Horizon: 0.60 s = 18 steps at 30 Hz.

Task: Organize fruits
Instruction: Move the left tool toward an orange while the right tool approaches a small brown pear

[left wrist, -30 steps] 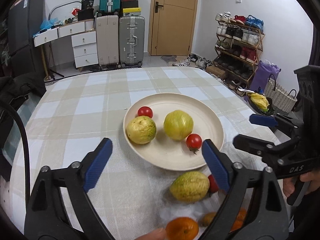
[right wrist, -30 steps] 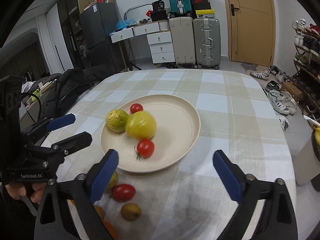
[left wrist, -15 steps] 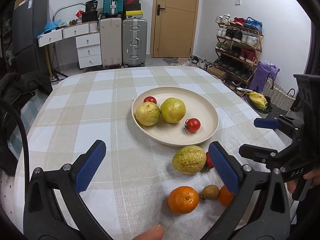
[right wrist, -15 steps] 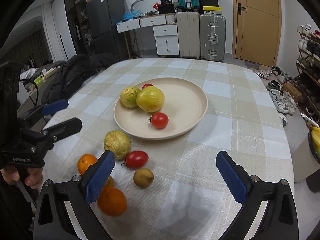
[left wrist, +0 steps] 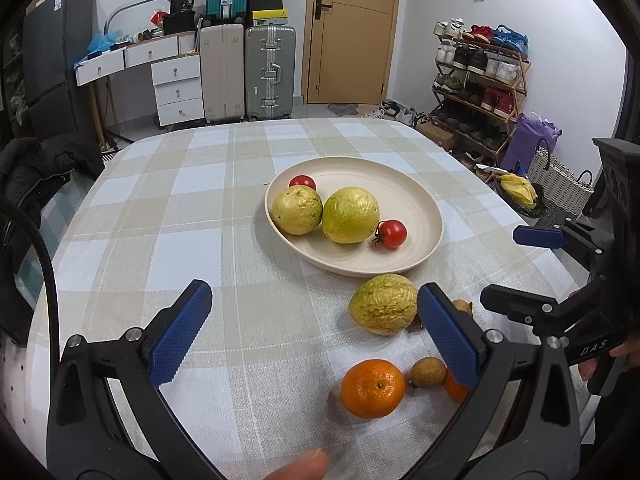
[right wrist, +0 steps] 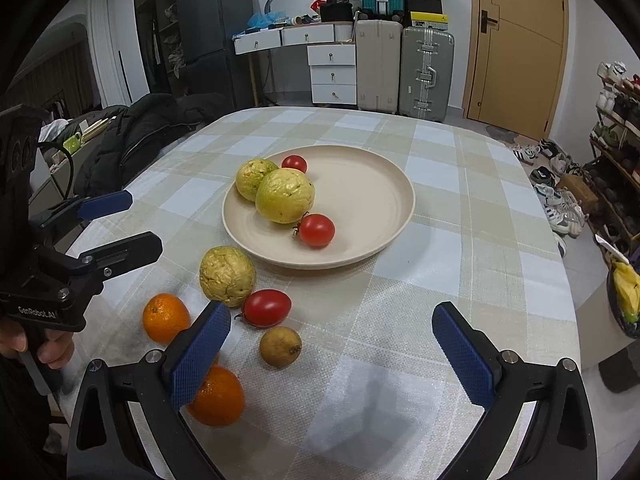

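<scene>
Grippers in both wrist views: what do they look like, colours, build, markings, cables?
Both are black plastic clamp-style frames with silver screws and textured blue finger pads. The left gripper carries white "GenRobot.AI" lettering in the right wrist view, and a black cable loops beside it. The right gripper shows "DAS" in the left wrist view. Bare hands grip the handles; no sleeves show.

Both wrist views look forward and down across the beige checked tablecloth [left wrist: 192,208], left view from the left, sharing the round cream plate [right wrist: 372,184].
</scene>
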Motion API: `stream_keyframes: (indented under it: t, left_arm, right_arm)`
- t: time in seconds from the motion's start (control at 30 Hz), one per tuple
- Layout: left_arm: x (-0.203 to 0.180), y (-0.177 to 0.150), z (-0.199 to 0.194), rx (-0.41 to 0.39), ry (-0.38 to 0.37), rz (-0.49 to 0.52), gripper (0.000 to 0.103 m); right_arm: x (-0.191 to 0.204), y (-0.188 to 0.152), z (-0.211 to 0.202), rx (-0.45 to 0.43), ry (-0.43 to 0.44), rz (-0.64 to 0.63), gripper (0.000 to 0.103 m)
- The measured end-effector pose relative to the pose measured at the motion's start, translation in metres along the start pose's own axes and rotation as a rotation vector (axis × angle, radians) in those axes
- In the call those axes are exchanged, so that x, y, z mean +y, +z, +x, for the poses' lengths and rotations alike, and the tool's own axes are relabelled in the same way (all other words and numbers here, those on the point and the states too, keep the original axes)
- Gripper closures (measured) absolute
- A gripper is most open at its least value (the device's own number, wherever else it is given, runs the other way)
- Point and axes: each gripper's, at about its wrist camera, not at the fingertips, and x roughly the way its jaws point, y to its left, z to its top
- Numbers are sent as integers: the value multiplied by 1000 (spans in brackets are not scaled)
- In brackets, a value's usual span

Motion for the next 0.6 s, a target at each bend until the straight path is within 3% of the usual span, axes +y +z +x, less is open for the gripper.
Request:
stream_keyframes:
  t: [0.6]
  left_arm:
    - [-6,-19,31,133,-25,3,1]
  right_arm:
    - [-9,-12,35,117,7,43,0]
